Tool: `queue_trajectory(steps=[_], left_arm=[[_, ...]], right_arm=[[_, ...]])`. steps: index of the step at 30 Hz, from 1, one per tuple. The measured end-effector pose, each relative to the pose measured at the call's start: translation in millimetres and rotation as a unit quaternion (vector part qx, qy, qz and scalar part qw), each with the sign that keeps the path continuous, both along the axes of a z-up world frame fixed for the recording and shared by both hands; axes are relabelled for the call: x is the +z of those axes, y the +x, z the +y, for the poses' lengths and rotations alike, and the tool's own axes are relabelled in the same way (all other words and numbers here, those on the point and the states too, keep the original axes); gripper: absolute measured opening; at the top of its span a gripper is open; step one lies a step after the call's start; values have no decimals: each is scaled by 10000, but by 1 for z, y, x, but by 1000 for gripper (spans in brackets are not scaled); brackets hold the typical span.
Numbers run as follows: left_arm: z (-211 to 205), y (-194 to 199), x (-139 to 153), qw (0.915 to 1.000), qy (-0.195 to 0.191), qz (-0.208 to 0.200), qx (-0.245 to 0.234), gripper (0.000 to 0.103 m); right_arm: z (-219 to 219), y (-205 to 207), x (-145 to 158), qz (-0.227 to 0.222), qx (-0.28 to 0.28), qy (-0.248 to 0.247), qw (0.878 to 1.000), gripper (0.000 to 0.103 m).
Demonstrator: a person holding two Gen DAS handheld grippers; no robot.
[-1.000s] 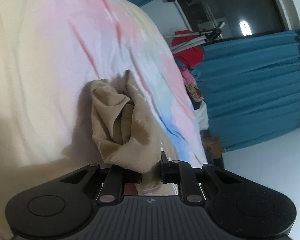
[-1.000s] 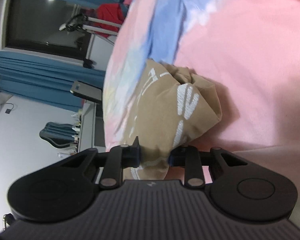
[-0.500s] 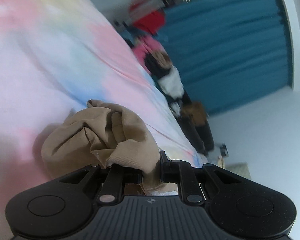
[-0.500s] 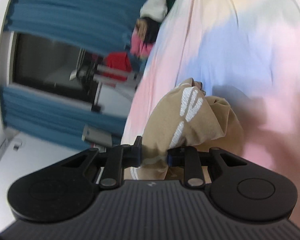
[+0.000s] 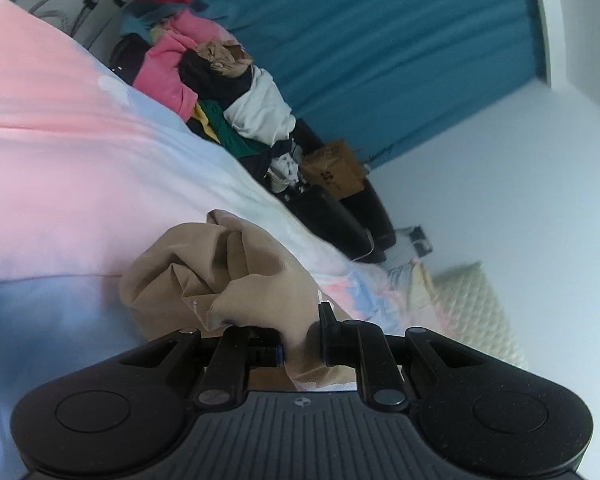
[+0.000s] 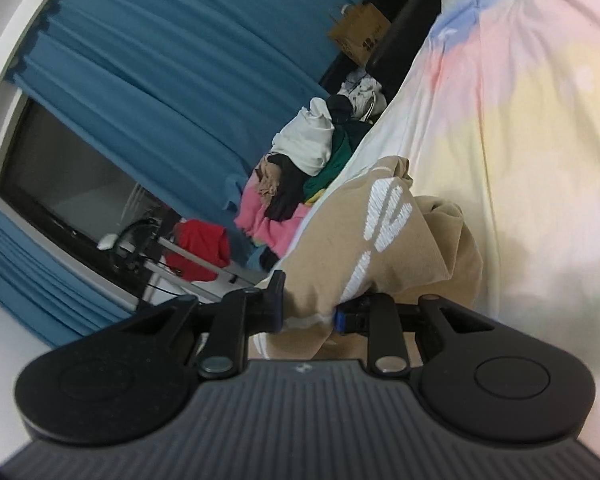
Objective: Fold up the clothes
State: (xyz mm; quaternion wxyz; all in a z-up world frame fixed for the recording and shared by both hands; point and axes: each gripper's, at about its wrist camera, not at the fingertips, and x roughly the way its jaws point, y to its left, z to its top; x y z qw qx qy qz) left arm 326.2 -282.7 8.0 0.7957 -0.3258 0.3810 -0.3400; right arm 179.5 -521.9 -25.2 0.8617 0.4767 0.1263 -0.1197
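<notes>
The bunched tan cloth garment (image 5: 236, 276) looks like soft matt knit, creased into thick folds; the right wrist view shows white stitched or printed lettering (image 6: 384, 216) on it, slightly raised and rougher than the weave. The pastel tie-dye bedsheet (image 5: 60, 152) is thin smooth cotton-like cloth — matt, with fine wrinkles. The left gripper (image 5: 302, 350) and right gripper (image 6: 308, 312) are black plastic with a faintly speckled matt finish, ribbed grey housings and small shiny metal pins. The teal pleated curtain (image 5: 380, 60) is dull woven fabric. The brown box (image 5: 334, 170) looks like plain cardboard — rough and unglossed. The cream pillow (image 5: 472, 312) has a quilted, bumpy surface.
</notes>
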Motion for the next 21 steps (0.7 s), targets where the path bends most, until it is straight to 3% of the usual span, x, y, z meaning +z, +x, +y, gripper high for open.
queue_trajectory(steps=[4, 9, 13, 16, 18, 20, 21], left_arm=[[16, -16, -42, 9991, 344, 150, -204, 17], [49, -49, -95, 9958, 627, 505, -446, 18], [61, -66, -121, 9919, 1064, 459, -525, 29], [63, -73, -126, 9883, 1378, 302, -583, 37], [61, -77, -118, 9845, 1639, 145, -606, 48], [58, -84, -102, 9778, 2012, -32, -578, 65], [57, -89, -91, 9754, 2120, -140, -583, 68]], right_arm=[[10, -8, -41, 299, 95, -112, 9994, 26], [35, -45, -82, 730, 165, 181, 9970, 26], [54, -71, -110, 1055, 158, 440, 9933, 28], [58, -79, -121, 1197, 114, 596, 9909, 33], [56, -78, -118, 1353, 107, 702, 9883, 39], [56, -82, -105, 1632, 94, 661, 9843, 44], [56, -83, -98, 1772, 87, 640, 9821, 47]])
